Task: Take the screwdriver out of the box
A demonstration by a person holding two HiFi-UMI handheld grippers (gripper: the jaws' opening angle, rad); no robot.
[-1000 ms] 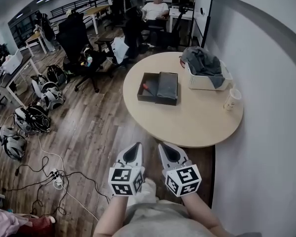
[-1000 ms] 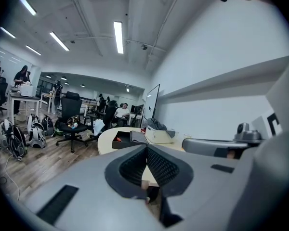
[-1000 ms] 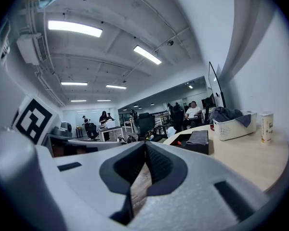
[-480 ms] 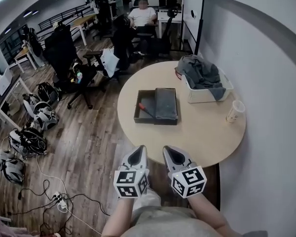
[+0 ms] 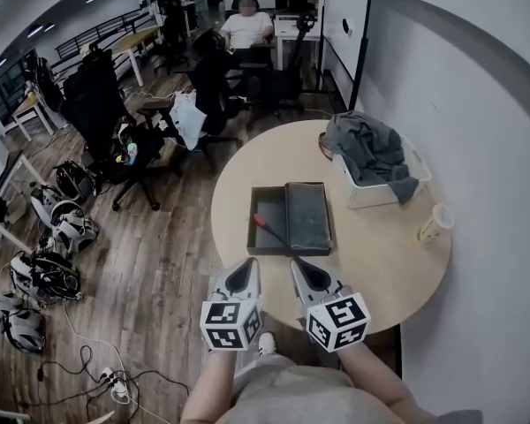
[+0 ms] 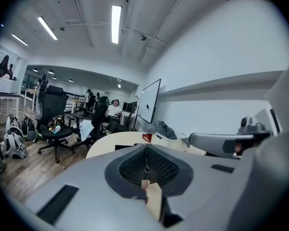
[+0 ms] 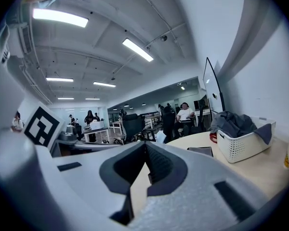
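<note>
So the left gripper (image 5: pixel 245 268) and right gripper (image 5: pixel 300 268) are twins: pale grey plastic shells narrowing to a point, each with a dark ribbed teardrop-shaped pad recess near the tip. At the back end of each sits a white marker cube (image 5: pixel 231 323) with black squares. Behind the cubes, the wearer has light grey clothing (image 5: pixel 287 396).

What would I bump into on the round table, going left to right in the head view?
Open box with the screwdriver in its left half → white basket heaped with grey cloth → paper cup.
</note>
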